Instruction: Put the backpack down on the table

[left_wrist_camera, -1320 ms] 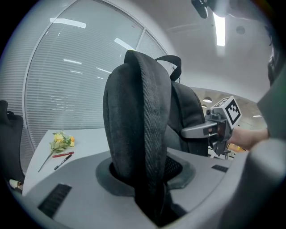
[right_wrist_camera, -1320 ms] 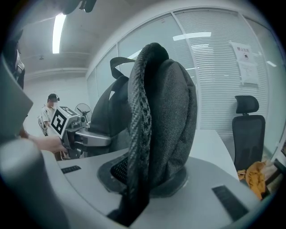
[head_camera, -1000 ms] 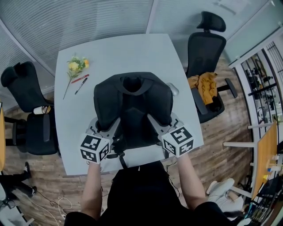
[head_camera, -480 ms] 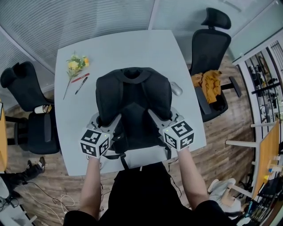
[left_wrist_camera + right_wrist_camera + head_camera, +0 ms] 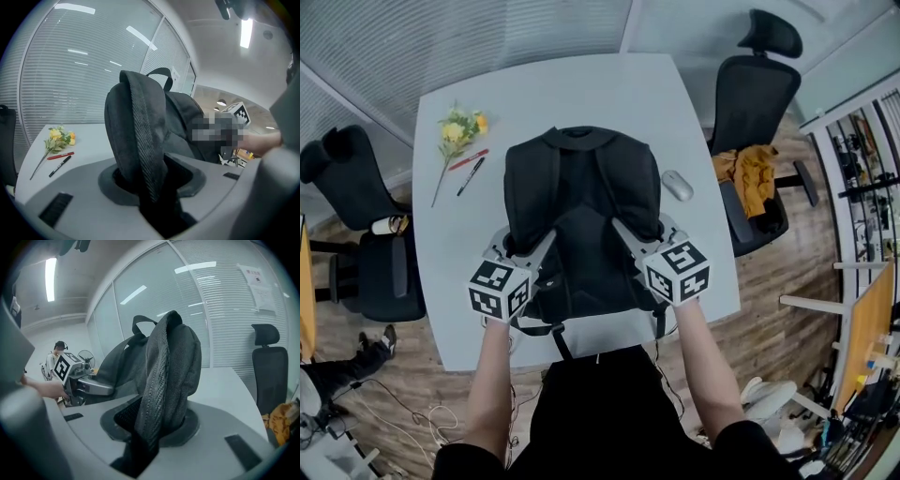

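The black backpack (image 5: 581, 211) hangs over the middle of the white table (image 5: 581, 89), back panel and straps facing me. I cannot tell whether it touches the tabletop. My left gripper (image 5: 532, 251) is shut on the left shoulder strap (image 5: 140, 136), which rises thick between the jaws of that gripper (image 5: 150, 187). My right gripper (image 5: 628, 236) is shut on the right shoulder strap (image 5: 164, 376), which fills the gap in that gripper (image 5: 147, 430). The carry handle (image 5: 159, 72) stands up at the top of the pack.
A yellow flower sprig (image 5: 459, 127), a red pen (image 5: 469, 160) and a black pen (image 5: 472, 177) lie at the table's far left. A grey mouse (image 5: 677, 186) lies right of the pack. Black office chairs stand left (image 5: 356, 234) and right (image 5: 759, 89); the right one holds an orange cloth (image 5: 755, 178).
Both grippers and the backpack have moved away from me, farther over the table and lower. The mouse now lies uncovered beside the pack.
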A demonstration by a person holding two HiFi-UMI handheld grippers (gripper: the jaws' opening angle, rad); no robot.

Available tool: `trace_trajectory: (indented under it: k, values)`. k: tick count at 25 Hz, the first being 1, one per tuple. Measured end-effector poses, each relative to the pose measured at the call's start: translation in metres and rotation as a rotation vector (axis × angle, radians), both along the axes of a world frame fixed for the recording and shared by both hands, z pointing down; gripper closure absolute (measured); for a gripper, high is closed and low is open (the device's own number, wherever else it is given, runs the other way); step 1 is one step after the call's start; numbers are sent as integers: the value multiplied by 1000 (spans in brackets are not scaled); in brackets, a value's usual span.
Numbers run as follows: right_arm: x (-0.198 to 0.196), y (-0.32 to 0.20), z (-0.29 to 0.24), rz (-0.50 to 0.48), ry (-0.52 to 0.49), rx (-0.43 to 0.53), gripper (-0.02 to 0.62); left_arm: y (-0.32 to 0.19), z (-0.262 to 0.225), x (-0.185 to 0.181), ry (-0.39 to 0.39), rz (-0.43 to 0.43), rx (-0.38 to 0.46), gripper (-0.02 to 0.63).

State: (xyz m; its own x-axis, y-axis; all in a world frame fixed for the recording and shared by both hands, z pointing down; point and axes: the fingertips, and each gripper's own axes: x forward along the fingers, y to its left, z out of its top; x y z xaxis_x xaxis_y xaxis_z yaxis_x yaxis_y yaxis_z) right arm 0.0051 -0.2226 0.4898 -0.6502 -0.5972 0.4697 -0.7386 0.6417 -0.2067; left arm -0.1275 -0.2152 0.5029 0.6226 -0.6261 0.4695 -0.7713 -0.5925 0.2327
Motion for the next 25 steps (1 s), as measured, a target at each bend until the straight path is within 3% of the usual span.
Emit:
trace_trajectory:
  k: [25]
  values:
    - [-7, -67, 58, -31, 21, -162, 469, -60, 53, -11, -38, -25, -120, 433]
